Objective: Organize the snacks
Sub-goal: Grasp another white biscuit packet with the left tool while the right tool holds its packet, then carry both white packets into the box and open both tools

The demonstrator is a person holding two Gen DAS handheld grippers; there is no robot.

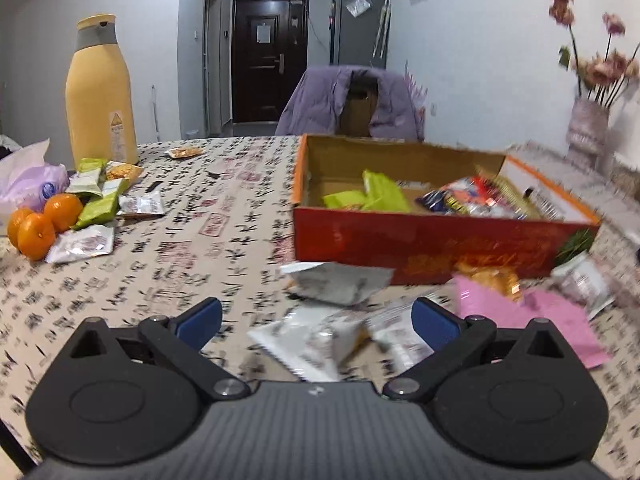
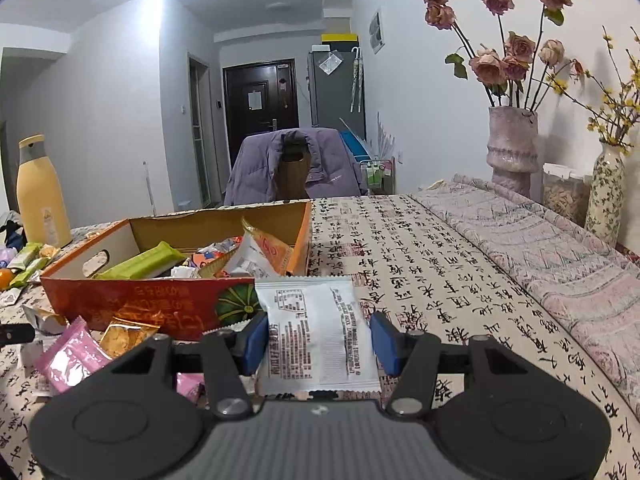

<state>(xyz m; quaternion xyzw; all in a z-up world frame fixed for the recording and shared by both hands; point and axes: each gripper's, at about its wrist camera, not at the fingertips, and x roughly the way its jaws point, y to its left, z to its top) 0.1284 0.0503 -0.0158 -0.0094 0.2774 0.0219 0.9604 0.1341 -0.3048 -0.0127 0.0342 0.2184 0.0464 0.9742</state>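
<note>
A red cardboard box (image 1: 420, 244) holds several snack packets; it also shows in the right wrist view (image 2: 132, 300). My left gripper (image 1: 316, 326) is open low over white snack packets (image 1: 316, 344) lying on the table before the box. My right gripper (image 2: 318, 342) is shut on a white snack packet (image 2: 316, 336), held upright just right of the box's near corner. Pink packets (image 2: 70, 354) and an orange packet (image 2: 124, 336) lie before the box.
A yellow bottle (image 1: 100, 92), oranges (image 1: 40, 224) and more green and white packets (image 1: 100, 200) sit at the table's left. Vases with flowers (image 2: 512, 144) stand at the right on a folded cloth. A chair with a purple jacket (image 1: 352, 100) is behind the table.
</note>
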